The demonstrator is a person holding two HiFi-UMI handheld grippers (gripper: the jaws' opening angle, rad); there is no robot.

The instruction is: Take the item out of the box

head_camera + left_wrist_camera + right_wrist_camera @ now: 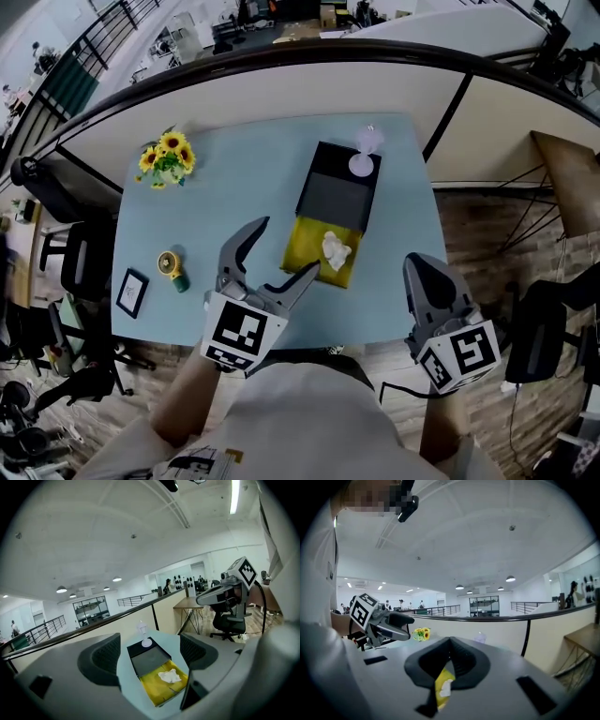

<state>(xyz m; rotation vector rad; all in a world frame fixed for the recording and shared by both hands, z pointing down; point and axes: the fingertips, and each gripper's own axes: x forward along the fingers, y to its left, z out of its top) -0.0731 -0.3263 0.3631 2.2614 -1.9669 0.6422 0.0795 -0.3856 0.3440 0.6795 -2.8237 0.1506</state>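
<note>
A black box (336,192) lies on the light blue table (234,178), and its yellow inner tray (314,251) is slid out toward me. On the tray rests a crumpled white item (336,250). My left gripper (281,255) hovers over the table's front edge just left of the tray, open and empty. In the left gripper view the black box (149,656), yellow tray (157,690) and white item (168,676) show between the wide-apart jaws of the left gripper (147,654). My right gripper (424,266) is shut with nothing in it, off the table's right front corner.
A small clear goblet (364,155) stands on the box's far end. Sunflowers in a pot (167,159), a round yellow-and-green object (171,265) and a small picture frame (131,292) sit on the table's left side. Office chairs flank me; a wooden table (572,178) stands at right.
</note>
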